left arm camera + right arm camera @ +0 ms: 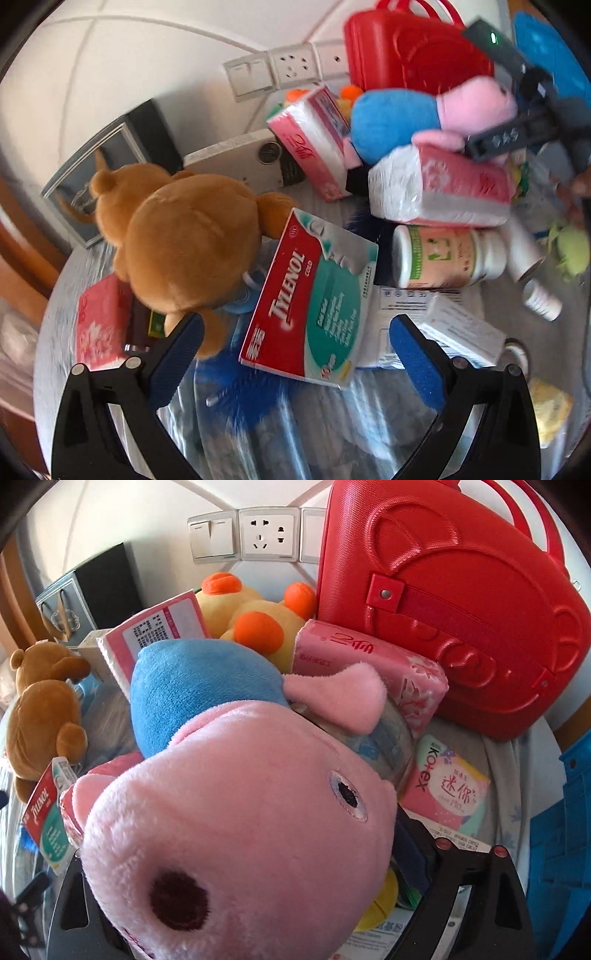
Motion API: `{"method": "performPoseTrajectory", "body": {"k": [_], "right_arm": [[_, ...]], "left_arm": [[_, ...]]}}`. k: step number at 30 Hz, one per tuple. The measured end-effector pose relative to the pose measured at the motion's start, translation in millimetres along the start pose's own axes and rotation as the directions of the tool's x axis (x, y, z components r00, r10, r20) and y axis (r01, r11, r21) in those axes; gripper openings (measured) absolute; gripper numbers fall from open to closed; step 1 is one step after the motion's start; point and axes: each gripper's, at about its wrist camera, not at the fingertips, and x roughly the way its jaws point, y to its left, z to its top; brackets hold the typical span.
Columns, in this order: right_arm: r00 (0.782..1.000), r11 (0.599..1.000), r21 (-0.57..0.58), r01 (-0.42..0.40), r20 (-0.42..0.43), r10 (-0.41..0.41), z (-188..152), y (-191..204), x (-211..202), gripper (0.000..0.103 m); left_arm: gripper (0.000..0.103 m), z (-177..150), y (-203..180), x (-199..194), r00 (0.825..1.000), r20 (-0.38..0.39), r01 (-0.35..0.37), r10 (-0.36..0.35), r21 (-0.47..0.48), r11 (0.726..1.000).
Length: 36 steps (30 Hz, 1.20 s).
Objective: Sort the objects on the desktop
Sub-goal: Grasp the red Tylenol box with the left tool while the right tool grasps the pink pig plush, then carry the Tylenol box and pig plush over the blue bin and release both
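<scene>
Red hard-shell handbag stands at the back of the crowded desk. Before it lies a pink pig plush, its head between the spread jaws of the right tool; whether the pads press it I cannot tell. Nearer, the left tool hangs open, empty, above a Tylenol box beside a brown teddy bear.

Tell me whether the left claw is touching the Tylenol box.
Apart. The left wrist view shows the claw open, both fingers clear of the Tylenol box.
</scene>
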Motion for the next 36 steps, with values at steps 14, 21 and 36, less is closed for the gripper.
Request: {"method": "performPoseTrajectory", "body": {"k": [14,21,36], "right_arm": [[1.0,1.0,0.015,0.023,0.01,-0.023,0,7,6,0.08],[1.0,1.0,0.021,0.009,0.02,-0.009,-10,8,-21,0.07],[0.968,0.988,0.143,-0.06,0.249,0.023,-71,5,-216,0.069]], "left_arm": [[0.074,-7,4,32,0.997,-0.046,0.06,-0.058,0.057,0.997],[0.074,-16,4,-2,0.996,0.018,0.09,-0.091,0.065,0.994],[0.074,-7,-5,-130,0.965,0.209,0.144,-0.156,0.072,0.987]]}}
